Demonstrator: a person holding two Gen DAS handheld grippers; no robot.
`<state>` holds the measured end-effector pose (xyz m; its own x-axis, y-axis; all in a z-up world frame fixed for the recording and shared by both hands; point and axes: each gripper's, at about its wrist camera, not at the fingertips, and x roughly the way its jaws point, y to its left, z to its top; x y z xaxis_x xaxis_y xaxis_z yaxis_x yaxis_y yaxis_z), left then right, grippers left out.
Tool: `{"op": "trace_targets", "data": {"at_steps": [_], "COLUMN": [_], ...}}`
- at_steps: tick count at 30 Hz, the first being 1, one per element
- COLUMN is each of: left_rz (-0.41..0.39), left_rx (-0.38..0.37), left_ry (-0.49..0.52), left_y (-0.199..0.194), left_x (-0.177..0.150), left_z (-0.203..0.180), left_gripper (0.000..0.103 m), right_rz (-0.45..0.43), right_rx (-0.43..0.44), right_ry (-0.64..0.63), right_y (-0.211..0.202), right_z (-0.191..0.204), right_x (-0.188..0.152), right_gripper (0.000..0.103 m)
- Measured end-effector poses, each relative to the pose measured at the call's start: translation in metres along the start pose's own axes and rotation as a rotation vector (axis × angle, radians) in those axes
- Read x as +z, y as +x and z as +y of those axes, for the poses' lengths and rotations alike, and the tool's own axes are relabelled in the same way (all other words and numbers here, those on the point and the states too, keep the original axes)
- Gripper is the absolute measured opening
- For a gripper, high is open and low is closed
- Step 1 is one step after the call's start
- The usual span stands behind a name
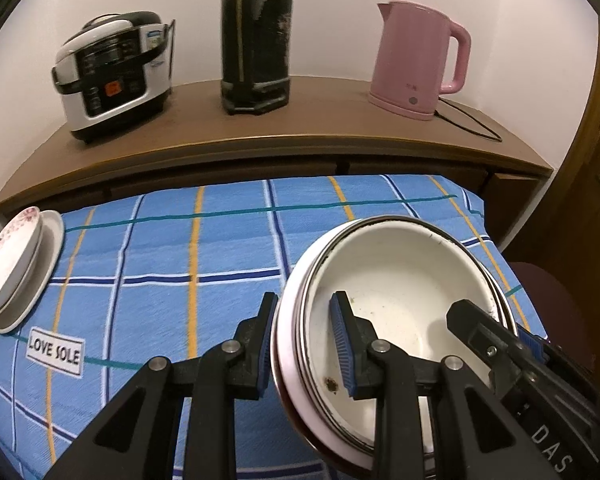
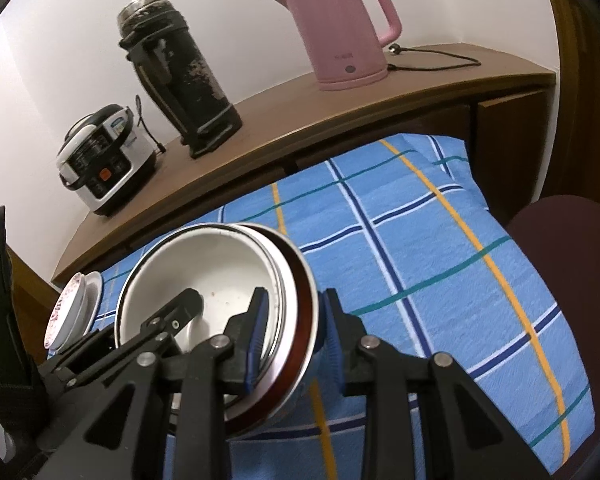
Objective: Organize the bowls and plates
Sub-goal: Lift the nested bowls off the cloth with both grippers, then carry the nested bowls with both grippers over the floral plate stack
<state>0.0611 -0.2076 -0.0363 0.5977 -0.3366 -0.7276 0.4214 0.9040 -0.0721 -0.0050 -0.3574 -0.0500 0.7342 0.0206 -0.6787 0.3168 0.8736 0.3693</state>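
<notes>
A stack of nested bowls, a white enamel bowl [image 1: 396, 280] inside outer ones with a pale and dark red rim [image 1: 290, 364], sits at the near right of the blue checked cloth. My left gripper [image 1: 306, 344] straddles its left rim, one finger inside and one outside. My right gripper [image 2: 292, 338] straddles the opposite rim [image 2: 300, 340] the same way; the bowl's white inside shows there too [image 2: 204, 272]. Whether the pads press the rim I cannot tell. A floral plate stacked on a white plate [image 1: 16, 268] lies at the cloth's left edge, also in the right wrist view [image 2: 74, 312].
Behind the cloth-covered table [image 1: 180, 260] runs a wooden counter [image 1: 300, 128] with a rice cooker [image 1: 112, 72], a black thermos [image 1: 256, 36] and a pink kettle [image 1: 416, 60] with its cord. A dark maroon seat [image 2: 568, 248] stands at the right.
</notes>
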Motion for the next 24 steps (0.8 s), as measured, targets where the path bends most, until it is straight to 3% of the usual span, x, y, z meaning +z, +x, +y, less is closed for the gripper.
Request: {"op": "trace_targets", "data": {"at_steps": [24], "left_rz": [-0.039], "left_rx": [0.09], "left_ry": [-0.077], "left_y": [-0.038], "left_x": [-0.014], "left_z": [0.067], "left_gripper": [0.03], "right_rz": [0.011], "right_rx": [0.078], "right_ry": [-0.084], "right_y": [-0.001], "right_z": [0.073], "right_x": [-0.027], "right_gripper": [0.027]}}
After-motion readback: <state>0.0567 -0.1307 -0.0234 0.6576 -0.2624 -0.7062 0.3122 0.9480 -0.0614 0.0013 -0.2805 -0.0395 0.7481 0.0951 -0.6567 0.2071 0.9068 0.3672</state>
